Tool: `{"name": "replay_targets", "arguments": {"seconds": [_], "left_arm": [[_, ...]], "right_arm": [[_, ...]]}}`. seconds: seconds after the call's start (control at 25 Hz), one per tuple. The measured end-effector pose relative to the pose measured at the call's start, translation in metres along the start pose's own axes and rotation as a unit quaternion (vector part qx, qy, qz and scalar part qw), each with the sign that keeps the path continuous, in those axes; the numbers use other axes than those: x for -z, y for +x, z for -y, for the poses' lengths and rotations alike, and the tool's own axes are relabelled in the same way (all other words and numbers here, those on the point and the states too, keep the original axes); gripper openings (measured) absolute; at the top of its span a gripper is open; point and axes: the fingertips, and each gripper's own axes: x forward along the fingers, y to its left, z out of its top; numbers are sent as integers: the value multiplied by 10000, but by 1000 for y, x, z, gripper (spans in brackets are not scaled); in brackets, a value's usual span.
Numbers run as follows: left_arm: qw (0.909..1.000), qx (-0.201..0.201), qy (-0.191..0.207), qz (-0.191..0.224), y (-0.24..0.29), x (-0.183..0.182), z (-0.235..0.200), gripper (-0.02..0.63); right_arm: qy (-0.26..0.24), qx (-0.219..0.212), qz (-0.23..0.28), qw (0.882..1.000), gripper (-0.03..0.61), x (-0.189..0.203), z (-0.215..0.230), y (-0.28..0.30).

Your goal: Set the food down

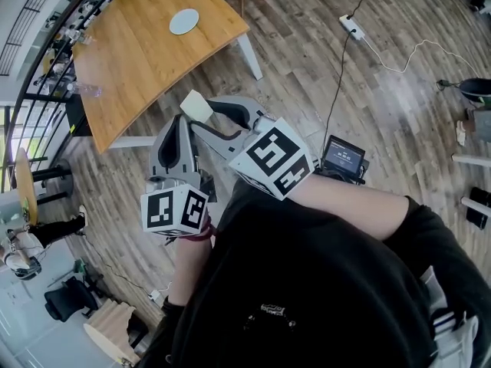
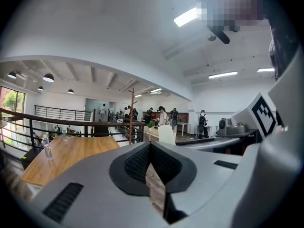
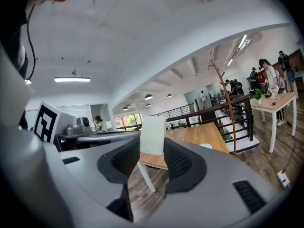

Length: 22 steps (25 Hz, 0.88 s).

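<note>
The right gripper (image 3: 152, 144) has its jaws partly apart and pressed on the sides of the food (image 3: 152, 130), a pale whitish block standing upright between the pads; the block is off the table (image 1: 146, 60), held in the air over the wooden floor (image 1: 360, 90) just outside the table's near edge; the left gripper (image 2: 149, 145) is beside the right one with its jaw tips brought together and nothing between them; a white plate (image 1: 184, 21) lies on the table toward its right corner, well apart from the food
</note>
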Motion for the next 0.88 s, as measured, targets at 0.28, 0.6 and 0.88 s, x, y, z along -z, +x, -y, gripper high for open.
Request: {"name": "replay_targets", "arguments": {"seconds": [0.28,0.6,0.88], "left_arm": [[9998,181,-53,35,30,-2,-19,3],[9994,306,-113,134,69,-15,-69,3],[9984,549,-106,58,98,-23,-118,3]], "right_arm": [[-96,161,-56,9998,167,-7,23,25],[-200,336,-82,9992,167,-25,44,81],[-138,418,-126,9990,169,-42,52,134]]}}
